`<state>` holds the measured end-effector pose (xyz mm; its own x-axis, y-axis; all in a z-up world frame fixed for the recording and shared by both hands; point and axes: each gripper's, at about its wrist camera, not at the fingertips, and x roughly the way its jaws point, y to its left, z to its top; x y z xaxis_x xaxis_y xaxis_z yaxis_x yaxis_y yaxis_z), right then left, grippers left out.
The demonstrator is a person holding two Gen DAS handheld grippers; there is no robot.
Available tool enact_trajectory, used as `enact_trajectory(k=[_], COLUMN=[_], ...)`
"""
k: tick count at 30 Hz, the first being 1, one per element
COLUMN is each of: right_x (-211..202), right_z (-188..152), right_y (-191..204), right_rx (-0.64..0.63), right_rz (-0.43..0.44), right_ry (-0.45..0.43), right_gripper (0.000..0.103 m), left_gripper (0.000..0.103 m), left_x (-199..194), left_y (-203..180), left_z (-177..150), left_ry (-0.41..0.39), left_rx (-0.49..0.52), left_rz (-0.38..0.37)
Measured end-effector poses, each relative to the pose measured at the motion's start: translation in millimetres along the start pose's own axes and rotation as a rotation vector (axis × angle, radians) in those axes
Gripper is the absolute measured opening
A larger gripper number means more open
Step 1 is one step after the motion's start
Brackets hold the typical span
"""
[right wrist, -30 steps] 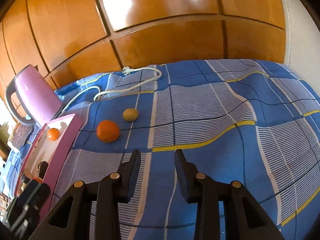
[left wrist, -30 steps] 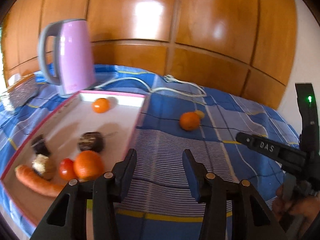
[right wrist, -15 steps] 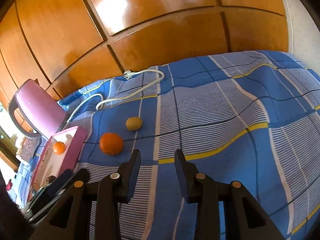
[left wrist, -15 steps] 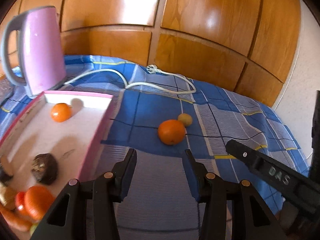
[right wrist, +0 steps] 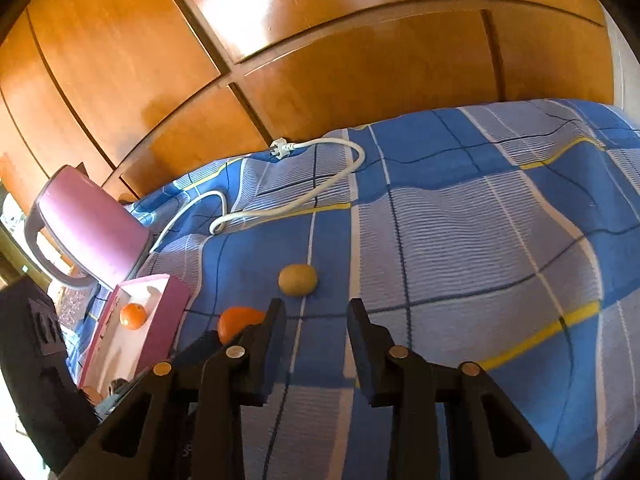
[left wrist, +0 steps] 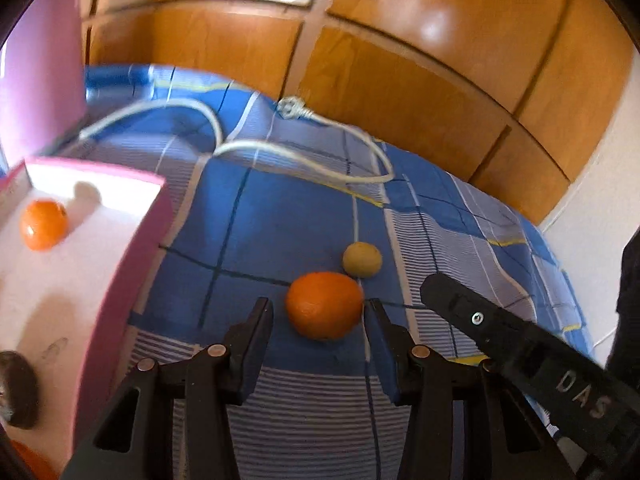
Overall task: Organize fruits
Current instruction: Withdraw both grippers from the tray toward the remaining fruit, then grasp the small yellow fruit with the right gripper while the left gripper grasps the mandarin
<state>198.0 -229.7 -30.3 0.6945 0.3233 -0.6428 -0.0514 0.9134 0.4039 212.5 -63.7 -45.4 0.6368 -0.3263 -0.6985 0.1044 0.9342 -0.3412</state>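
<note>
An orange [left wrist: 324,305] lies on the blue checked cloth, and a small yellow-green fruit [left wrist: 362,259] touches its far right side. My left gripper [left wrist: 318,314] is open, its fingertips on either side of the orange. A pink tray [left wrist: 132,264] at the left holds a small orange [left wrist: 43,229] and a dark fruit [left wrist: 18,388]. My right gripper [right wrist: 314,316] is open and empty, just short of the yellow-green fruit [right wrist: 298,279]; the orange [right wrist: 236,322] shows partly behind its left finger, with the tray [right wrist: 164,320] further left.
A pink kettle [right wrist: 86,228] stands behind the tray, and its white cord [right wrist: 304,196] loops over the cloth to the wooden wall panels. My right gripper's black finger [left wrist: 516,344] reaches in from the right in the left wrist view.
My left gripper has swung right, away from the tray, and closed in on the orange until its fingertips flank it. My right gripper has moved closer to the yellow-green fruit.
</note>
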Motion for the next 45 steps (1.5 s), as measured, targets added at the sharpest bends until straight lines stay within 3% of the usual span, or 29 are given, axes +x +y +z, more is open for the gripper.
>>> enact_trajectory(k=[3, 11, 16, 27, 34, 39, 45], right_x=[12, 57, 62, 27, -5, -28, -34], right_z=[7, 15, 16, -12, -41, -64, -78], right_y=[2, 13, 17, 8, 6, 10, 18], right_rx=[0.001, -0.041, -0.084, -0.089, -0.060, -0.026, -0.087], right_rz=[0.018, -0.024, -0.054, -0.116, -0.119, -0.125, -0.164], right_ry=[0.018, 0.076, 0.075, 0.100, 0.144, 0.157, 0.129], right_gripper=[0.033, 0.033, 0.029, 0.029, 0.029, 0.029, 0.029], left_gripper=[0.038, 0.037, 0.035, 0.033, 0.033, 0.033, 0.035], left_x=[-5, -11, -13, -43, -75, -99, -107], left_y=[8, 19, 19, 24, 12, 8, 11], left_z=[-2, -7, -9, -36, -71, -97, -109], left_ry=[-0.025, -0.043, -0.044, -0.042, -0.046, -0.036, -0.040], left_rx=[-0.041, -0.095, -0.094, -0.083, 0.029, 0.054, 0.050], left_rz=[-0.045, -0.062, -0.065, -0.026, 0.026, 0.018, 0.012])
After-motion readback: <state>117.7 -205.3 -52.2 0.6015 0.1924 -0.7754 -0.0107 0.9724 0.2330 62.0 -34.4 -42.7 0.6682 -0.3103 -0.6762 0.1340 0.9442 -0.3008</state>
